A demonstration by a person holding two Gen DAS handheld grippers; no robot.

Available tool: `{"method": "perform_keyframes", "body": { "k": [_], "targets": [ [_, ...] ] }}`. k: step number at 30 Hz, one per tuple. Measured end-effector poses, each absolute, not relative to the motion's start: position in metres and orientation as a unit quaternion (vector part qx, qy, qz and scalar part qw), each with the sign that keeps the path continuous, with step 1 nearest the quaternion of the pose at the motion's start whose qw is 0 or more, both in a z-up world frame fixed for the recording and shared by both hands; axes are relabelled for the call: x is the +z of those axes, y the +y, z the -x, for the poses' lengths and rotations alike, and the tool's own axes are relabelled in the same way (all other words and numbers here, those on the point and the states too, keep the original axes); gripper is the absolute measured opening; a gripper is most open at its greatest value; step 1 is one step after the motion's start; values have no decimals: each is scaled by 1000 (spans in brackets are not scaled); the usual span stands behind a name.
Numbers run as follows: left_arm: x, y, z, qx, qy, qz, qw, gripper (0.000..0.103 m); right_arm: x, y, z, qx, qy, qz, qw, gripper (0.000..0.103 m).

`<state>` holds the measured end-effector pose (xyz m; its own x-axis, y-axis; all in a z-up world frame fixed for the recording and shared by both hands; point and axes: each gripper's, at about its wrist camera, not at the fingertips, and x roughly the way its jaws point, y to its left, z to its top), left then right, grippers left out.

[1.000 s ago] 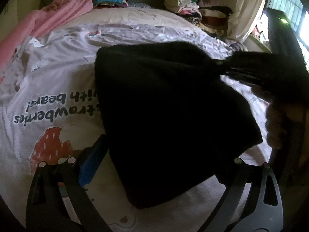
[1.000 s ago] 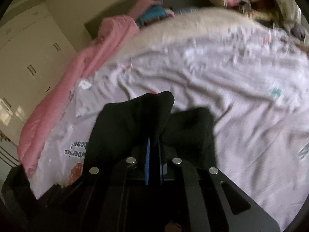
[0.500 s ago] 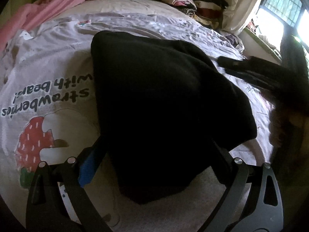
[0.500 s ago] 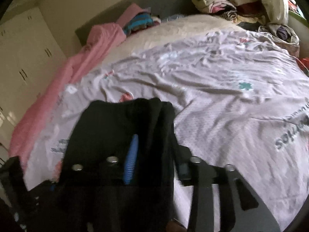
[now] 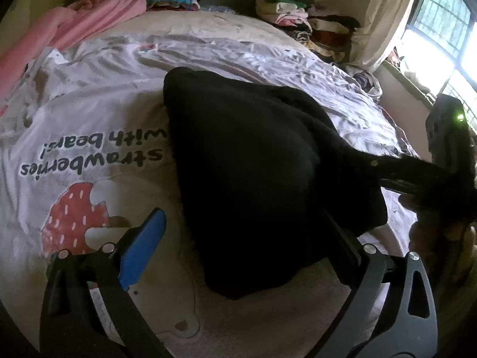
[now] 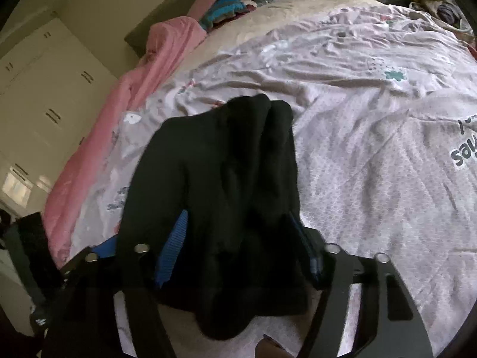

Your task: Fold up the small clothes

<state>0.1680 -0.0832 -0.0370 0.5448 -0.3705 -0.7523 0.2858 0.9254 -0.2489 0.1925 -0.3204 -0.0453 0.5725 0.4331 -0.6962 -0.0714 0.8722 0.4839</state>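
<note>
A black garment (image 5: 253, 173) lies bunched on the printed bed sheet (image 5: 89, 113). My left gripper (image 5: 238, 238) is open, its blue-padded left finger (image 5: 143, 247) clear of the cloth and its right finger partly under the garment's edge. In the right wrist view the same black garment (image 6: 226, 179) drapes across both fingers of my right gripper (image 6: 238, 250), which stands open with the cloth lying between and over its blue pads (image 6: 173, 244). The right gripper also shows in the left wrist view (image 5: 417, 176), at the garment's right edge.
A pink blanket (image 6: 119, 95) runs along the bed's left side. Stacks of folded clothes (image 5: 298, 15) sit at the head of the bed. White wardrobe doors (image 6: 44, 89) stand beyond the left edge. A window (image 5: 441, 29) is at the right.
My right gripper has opened: its fingers were pinched on the black garment's edge and now stand apart with the cloth draped over them. The garment has settled lower on the sheet.
</note>
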Motion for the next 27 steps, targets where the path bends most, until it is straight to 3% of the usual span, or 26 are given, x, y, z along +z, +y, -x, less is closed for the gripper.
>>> {"method": "perform_keyframes", "body": {
  "k": [1,5,6,10,14,17,19,20,22,24,27],
  "targets": [
    [-37,-83,-168,-186,439,50,877,92,-47,-319,-193,149,438,-204,863,33],
    [-36,-84,-167,-185,440,52,878,92,-42,-312,-189,155,417,-169,880,19],
    [-35,-84,-168,-186,439,53,877,92,-37,-309,-187,153,409,-150,887,8],
    [-28,-89,-165,-197,434,50,878,92,-12,-307,-175,144,371,-80,914,6],
    [-29,-91,-165,-200,438,53,875,92,-27,-304,-180,133,395,-70,906,7],
    [-30,-92,-163,-197,440,48,875,92,-40,-305,-179,123,406,-78,902,15],
    [-30,-92,-162,-197,441,47,874,92,-40,-306,-177,114,405,-81,903,29],
    [-29,-92,-161,-196,440,45,875,92,-40,-306,-174,107,403,-78,906,32],
    [-27,-91,-159,-197,437,44,876,92,-37,-308,-169,90,401,-75,909,50],
    [-23,-90,-156,-198,434,45,878,92,-31,-309,-161,85,390,-75,914,50],
    [-16,-86,-151,-197,426,44,882,93,-17,-310,-144,73,366,-69,925,67]
  ]
}}
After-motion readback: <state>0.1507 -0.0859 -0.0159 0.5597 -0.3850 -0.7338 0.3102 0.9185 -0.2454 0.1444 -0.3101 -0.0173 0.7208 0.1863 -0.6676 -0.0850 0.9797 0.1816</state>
